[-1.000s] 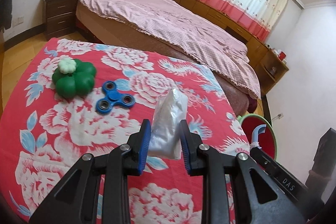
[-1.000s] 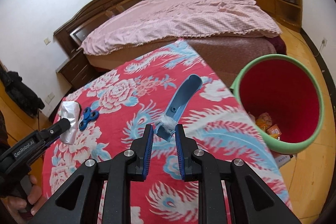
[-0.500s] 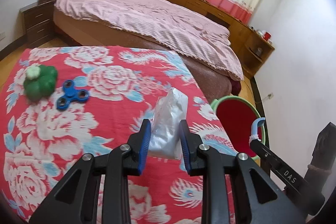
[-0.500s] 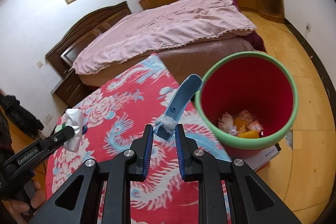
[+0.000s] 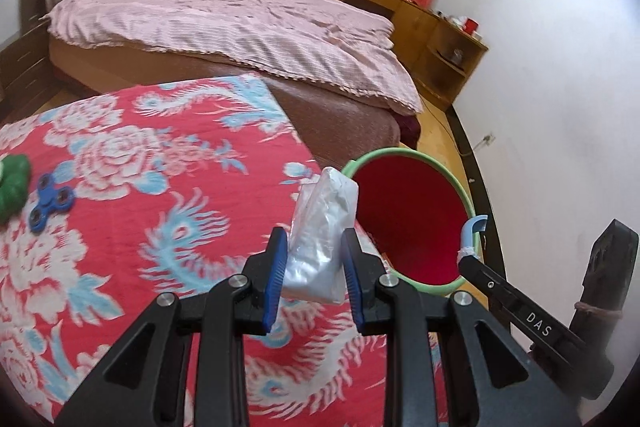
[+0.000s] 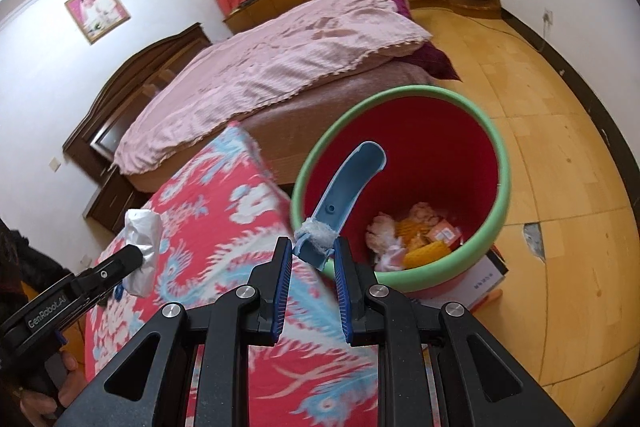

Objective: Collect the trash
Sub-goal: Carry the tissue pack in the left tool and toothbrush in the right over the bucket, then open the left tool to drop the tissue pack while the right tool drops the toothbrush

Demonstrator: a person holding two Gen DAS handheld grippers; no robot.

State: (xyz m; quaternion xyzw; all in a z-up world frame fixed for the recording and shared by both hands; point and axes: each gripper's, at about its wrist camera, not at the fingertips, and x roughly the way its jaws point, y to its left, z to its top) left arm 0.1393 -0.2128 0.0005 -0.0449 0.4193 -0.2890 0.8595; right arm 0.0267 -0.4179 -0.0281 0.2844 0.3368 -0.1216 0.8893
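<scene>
Nearest the left wrist camera, the left gripper (image 5: 314, 267) is clenched on a crumpled silvery plastic wrapper (image 5: 320, 247), whose long axis runs forward along the fingers toward 12 o'clock. It hangs above the near right edge of the red floral tablecloth (image 5: 160, 195). In the right wrist view, the right gripper (image 6: 310, 261) pinches the lint-wrapped end of a curved blue plastic piece (image 6: 346, 187), whose free end points to about 1 o'clock and already overhangs the mouth of the green-rimmed red trash bin (image 6: 502, 163).

The coming drop turns on the bin's bearing: from the left gripper it lies at about 1 o'clock, just beyond the wrapper's tip and lower, off the table edge; the right gripper looks the nearer of the two, so its piece is judged ready to release first.

Readable writing: "DAS" on the right gripper's side as seen from the left view, "GenRobot.AI" on the left gripper's side in the right view.

Farther back on the cloth at 9 o'clock lie a blue fidget spinner (image 5: 52, 201) and a green toy (image 5: 12, 187), then the pink-covered bed (image 5: 224, 27).
</scene>
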